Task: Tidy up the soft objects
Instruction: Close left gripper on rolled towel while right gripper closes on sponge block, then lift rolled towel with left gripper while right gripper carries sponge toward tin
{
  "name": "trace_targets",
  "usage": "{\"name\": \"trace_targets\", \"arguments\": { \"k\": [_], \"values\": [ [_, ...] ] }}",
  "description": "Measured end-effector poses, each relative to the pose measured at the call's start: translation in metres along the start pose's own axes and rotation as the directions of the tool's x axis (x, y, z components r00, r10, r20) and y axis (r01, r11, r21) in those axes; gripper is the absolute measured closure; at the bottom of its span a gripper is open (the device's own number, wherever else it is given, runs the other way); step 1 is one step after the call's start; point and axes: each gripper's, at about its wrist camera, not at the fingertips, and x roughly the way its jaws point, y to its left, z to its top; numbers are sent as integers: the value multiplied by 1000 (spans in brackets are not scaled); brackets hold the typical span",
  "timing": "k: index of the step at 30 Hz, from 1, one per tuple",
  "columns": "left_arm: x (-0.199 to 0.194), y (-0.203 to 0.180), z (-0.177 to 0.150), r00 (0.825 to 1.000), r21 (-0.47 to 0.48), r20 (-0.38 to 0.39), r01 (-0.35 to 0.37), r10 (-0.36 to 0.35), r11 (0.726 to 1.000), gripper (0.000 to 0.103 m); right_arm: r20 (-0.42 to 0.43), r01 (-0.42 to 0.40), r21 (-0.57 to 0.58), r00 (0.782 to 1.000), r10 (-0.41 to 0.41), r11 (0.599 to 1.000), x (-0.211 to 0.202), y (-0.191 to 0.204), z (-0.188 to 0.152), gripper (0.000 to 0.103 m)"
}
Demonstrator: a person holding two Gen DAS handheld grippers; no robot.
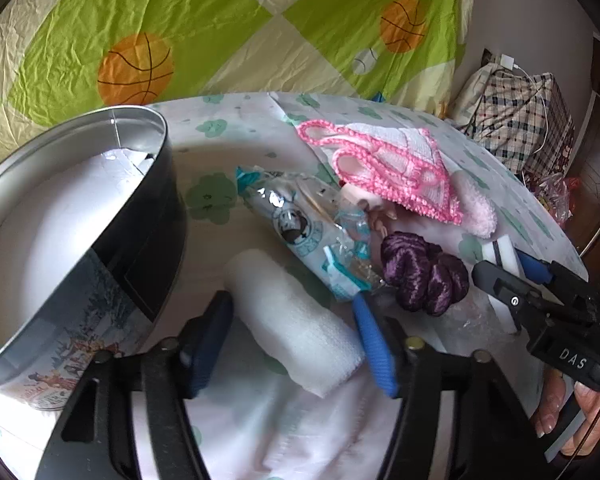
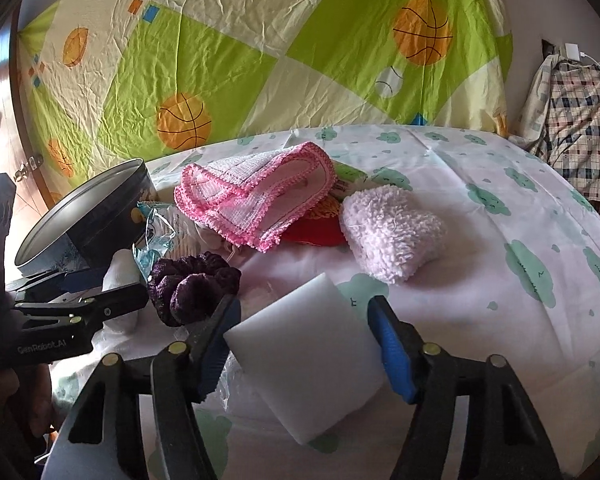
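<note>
While both grippers are engaged, the load is spread over the bed (image 2: 480, 280), on the cloud-print sheet.

- Round tin (image 1: 156, 240): largest item, rigid, open-topped, tilted at the left edge of the pile. It is judged to be the destination. Its wall sits just beside the left gripper (image 1: 291, 304), so clearance there is tight.
- Pink-edged cloth (image 2: 256, 192): limp, light, draped over a red item (image 2: 316, 232). It is best pinched at a folded edge, since it will unfold when lifted.
- Fluffy pink piece (image 2: 392, 232): soft, compressible, lying clear of the rest. Any grip point is acceptable.
- White foam block (image 2: 308, 360): light, springy, low-slip. It is held across its width by the fingers of the right gripper (image 2: 304, 302), both pads on its sides. Heavy squeeze is to be avoided, as it will deform.
- White towel roll (image 1: 292, 320): soft and liable to unroll. It is enclosed mid-length by the left fingers at a half-closed width, and both pads appear to be in contact.
- Plastic packet (image 1: 300, 232): slippery, crinkly, touching the roll's far end. It may be dragged along.
- Purple scrunchie (image 1: 424, 276): small, elastic, wedged between the two grippers. Snagging is likely.
</note>
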Motion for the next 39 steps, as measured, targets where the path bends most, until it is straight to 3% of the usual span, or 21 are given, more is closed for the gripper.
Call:
{"name": "trace_targets", "arguments": {
  "k": [7,20,30,39],
  "values": [
    [-5,1,-4,999,4,37,14,-14,1000,64,30,-41,-4,999,41,999,-3,1,0,42],
    [-25,3,-5,987,21,159,7,-11,1000,66,141,-60,0,988,59,998,-18,1,-3,42],
    [-41,0,-12,958,37,283,-48,36,998,66,219,-17,-56,975,29,998,-31,11,-3,42],
    [-56,-4,-21,922,52,384,-78,52,996,66,313,-24,-78,949,47,997,-43,19,-2,42]
  ]
}}
